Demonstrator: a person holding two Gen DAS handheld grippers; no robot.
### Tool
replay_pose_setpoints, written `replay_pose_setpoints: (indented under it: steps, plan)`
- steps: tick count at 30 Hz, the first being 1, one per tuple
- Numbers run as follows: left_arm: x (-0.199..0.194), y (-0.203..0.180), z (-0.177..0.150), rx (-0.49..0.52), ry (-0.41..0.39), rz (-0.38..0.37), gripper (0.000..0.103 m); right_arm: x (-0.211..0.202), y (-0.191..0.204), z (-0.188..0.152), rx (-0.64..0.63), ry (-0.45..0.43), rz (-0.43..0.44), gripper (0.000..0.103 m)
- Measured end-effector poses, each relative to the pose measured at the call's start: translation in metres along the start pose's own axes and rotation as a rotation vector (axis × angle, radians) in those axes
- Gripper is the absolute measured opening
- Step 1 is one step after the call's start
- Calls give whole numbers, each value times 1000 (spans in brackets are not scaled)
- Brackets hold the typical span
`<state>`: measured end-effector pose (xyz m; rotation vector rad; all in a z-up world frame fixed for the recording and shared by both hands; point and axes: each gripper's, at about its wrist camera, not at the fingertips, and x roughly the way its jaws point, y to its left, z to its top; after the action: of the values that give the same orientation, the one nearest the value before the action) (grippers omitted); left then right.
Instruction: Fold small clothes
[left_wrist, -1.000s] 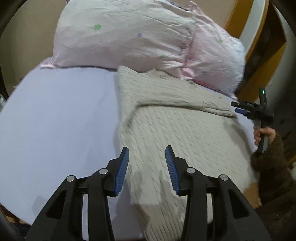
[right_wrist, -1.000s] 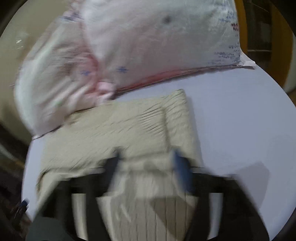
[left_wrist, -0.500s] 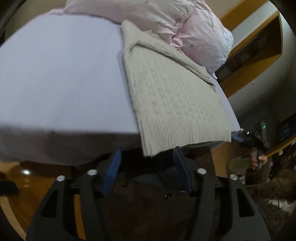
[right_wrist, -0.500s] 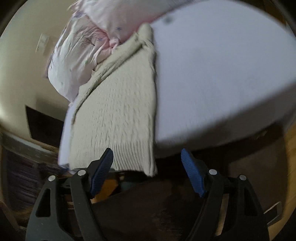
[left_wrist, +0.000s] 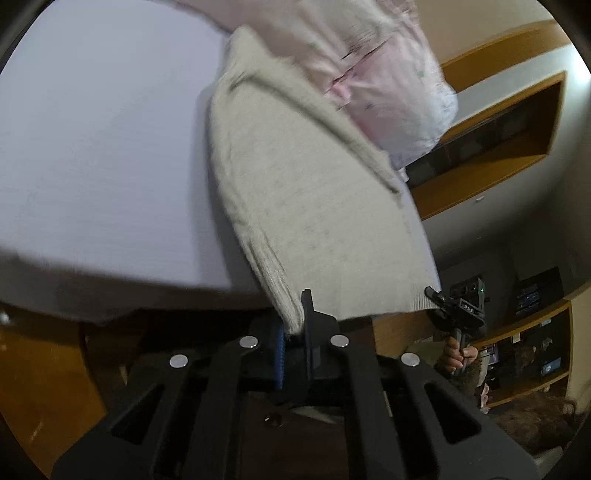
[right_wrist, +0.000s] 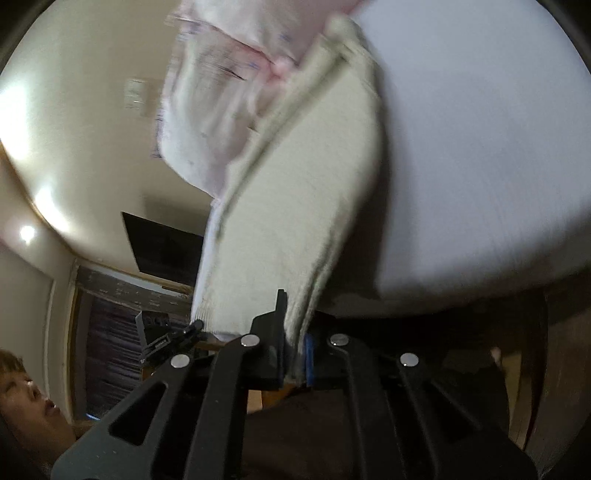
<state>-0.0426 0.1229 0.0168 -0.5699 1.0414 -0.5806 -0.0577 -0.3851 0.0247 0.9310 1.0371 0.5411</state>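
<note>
A beige knitted sweater (left_wrist: 306, 192) lies on the pale lilac bed (left_wrist: 103, 147), its hem hanging over the near edge. My left gripper (left_wrist: 293, 328) is shut on the sweater's near left hem corner. My right gripper (right_wrist: 293, 350) is shut on the near right hem corner of the same sweater (right_wrist: 295, 206). The right gripper also shows in the left wrist view (left_wrist: 456, 304) at the far hem corner. The left gripper shows in the right wrist view (right_wrist: 173, 334) at the other corner.
A pink pillow (left_wrist: 388, 74) lies against the sweater's far end; it also shows in the right wrist view (right_wrist: 218, 103). Wooden shelves (left_wrist: 509, 125) stand to the right of the bed. The bed edge (right_wrist: 461, 291) drops to a dark floor.
Both grippers dropped to the bed's near edge and closed on the sweater's hem corners; half a second ago both were open just below the hem.
</note>
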Motion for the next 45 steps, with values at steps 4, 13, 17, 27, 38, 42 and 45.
replay_pose_setpoints:
  steps: [4,13,17,27,38,42,45]
  plan:
    - [-20,-32,40,102,-112,30,7,-12,46,47,-135,-124,29,7]
    - [30,-27,243,75,-353,276,7,49,68,248,-152,-424,-11,7]
    - [107,2,311,5,-271,368,7,114,14,304,-49,-387,-210,7]
    - [129,60,341,-211,-216,142,14,151,-32,324,60,-374,-310,62]
    - [83,48,282,-76,-164,384,75,115,-5,274,-51,-535,-540,95]
    - [101,54,272,-72,-115,416,74,100,-18,269,-47,-555,-448,95]
    - [103,47,269,-85,-102,347,41,110,-13,273,-79,-548,-406,96]
